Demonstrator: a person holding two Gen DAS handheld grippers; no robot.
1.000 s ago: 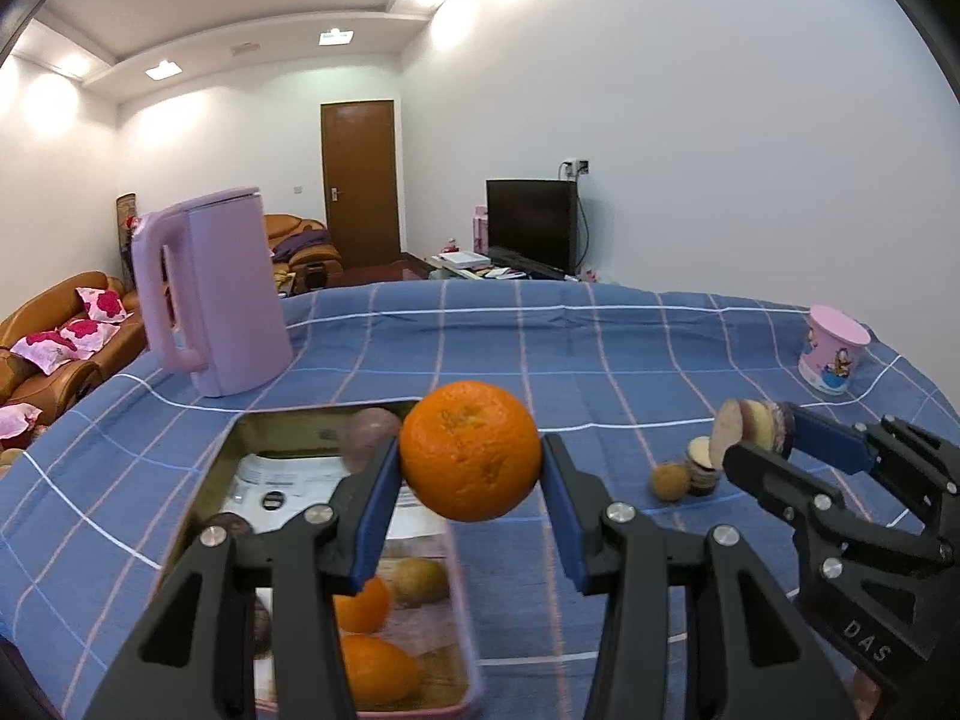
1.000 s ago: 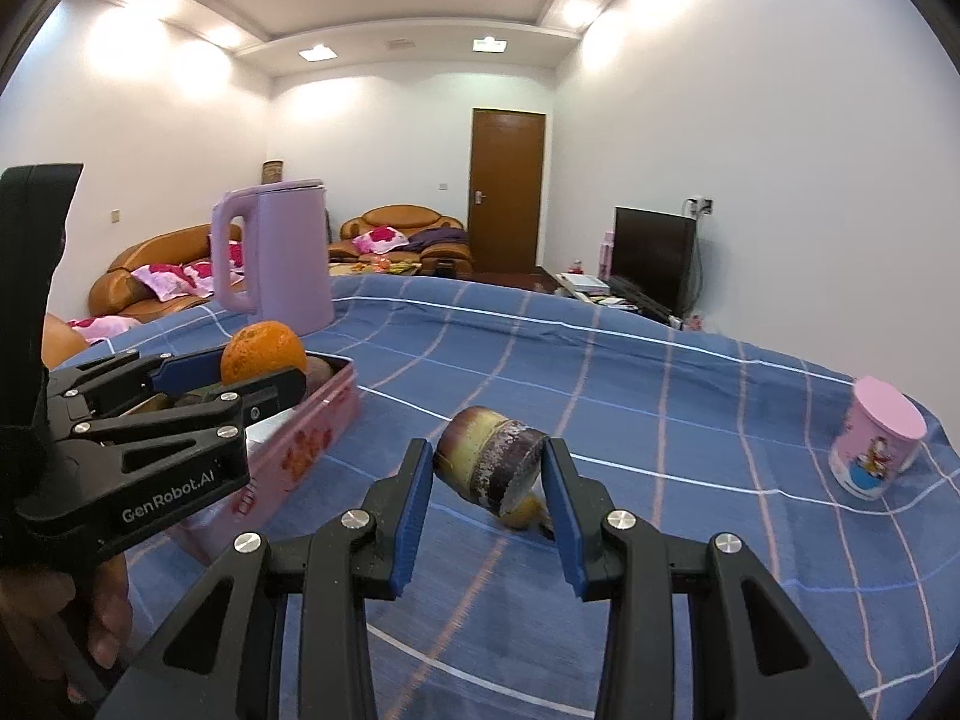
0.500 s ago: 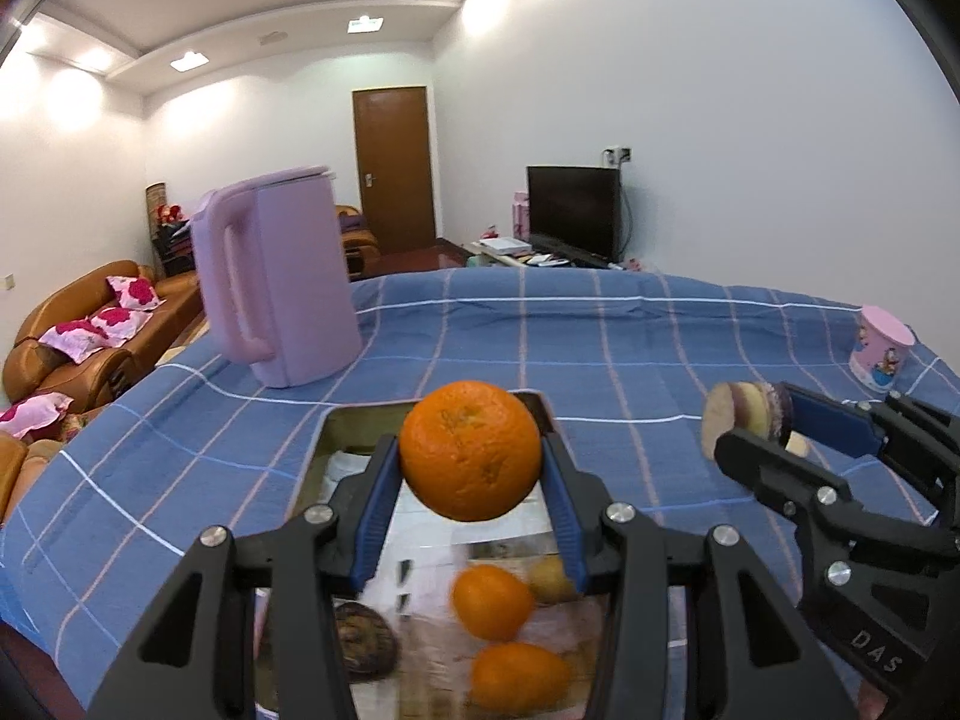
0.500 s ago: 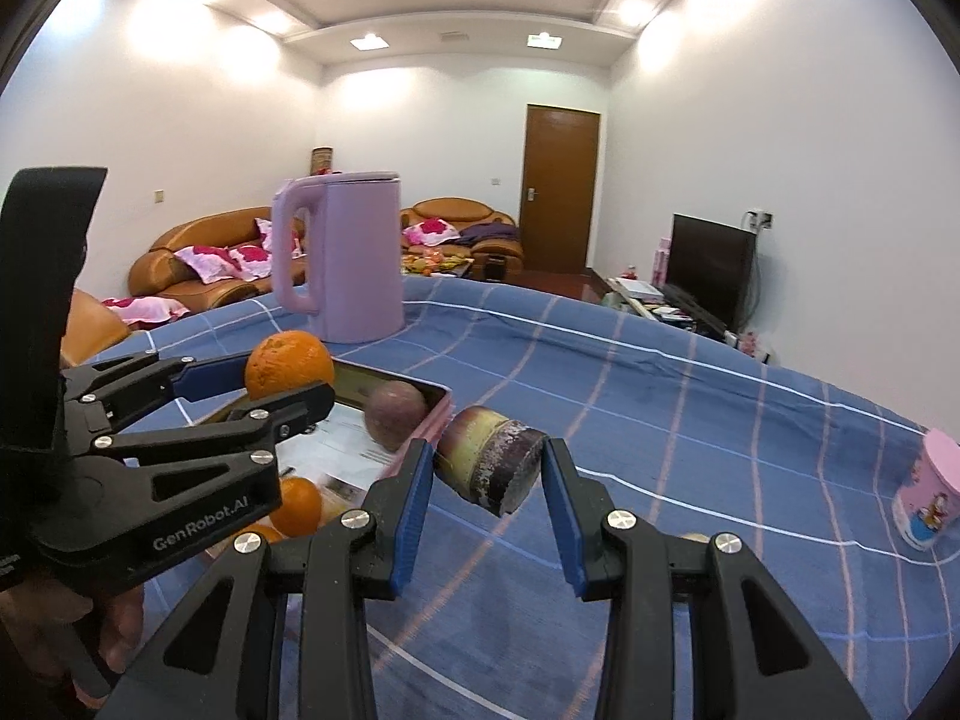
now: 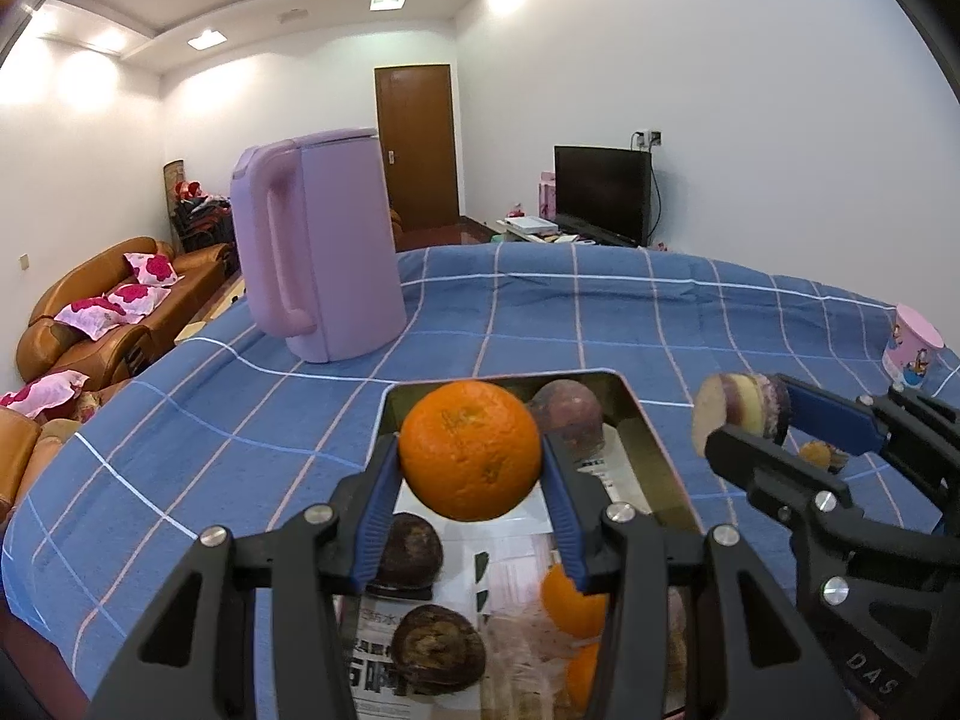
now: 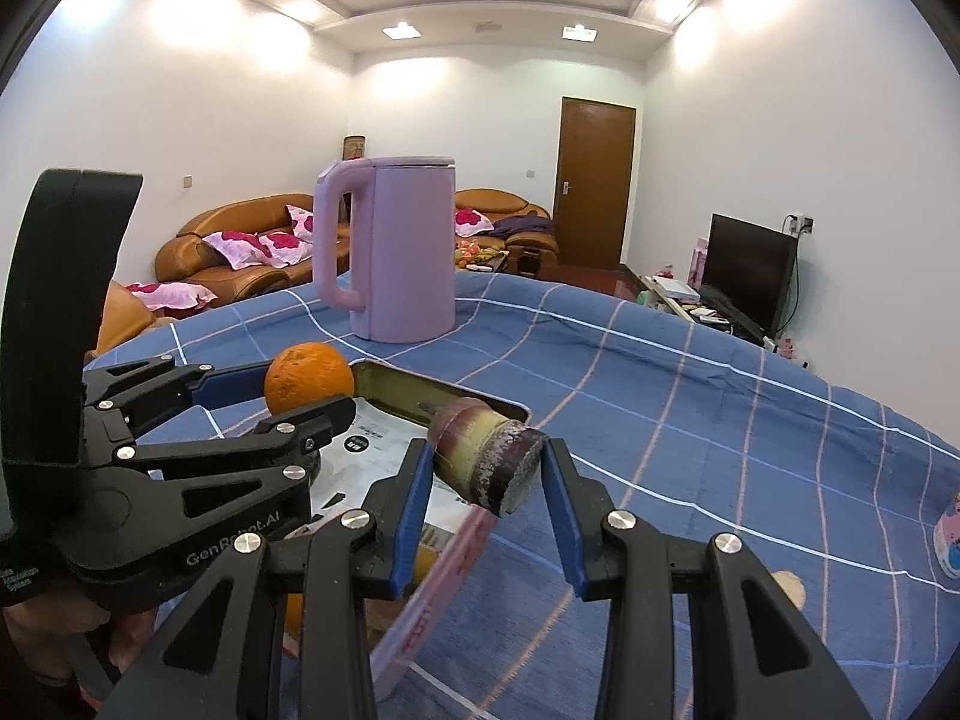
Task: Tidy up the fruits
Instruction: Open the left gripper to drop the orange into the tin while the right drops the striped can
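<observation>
My left gripper [image 5: 471, 468] is shut on an orange [image 5: 470, 449] and holds it above a metal tray [image 5: 654, 450]. The tray holds a purple round fruit [image 5: 567, 417], two dark brown fruits [image 5: 438, 648] and two oranges [image 5: 570, 600]. My right gripper [image 6: 487, 474] is shut on a sugarcane piece [image 6: 486, 461] over the tray's right edge [image 6: 420, 606]. It shows in the left wrist view [image 5: 741, 411] to the right of the tray. The left gripper with its orange [image 6: 309, 379] shows in the right wrist view.
A lilac kettle [image 5: 318, 246] stands on the blue checked tablecloth [image 5: 540, 312] behind the tray. A pink cup [image 5: 912, 348] stands at the far right. A small orange-brown fruit piece [image 5: 819, 456] lies on the cloth right of the tray.
Both grippers have moved left over the tray with their fruit still held. The kettle and the tray now appear closer and more central.
</observation>
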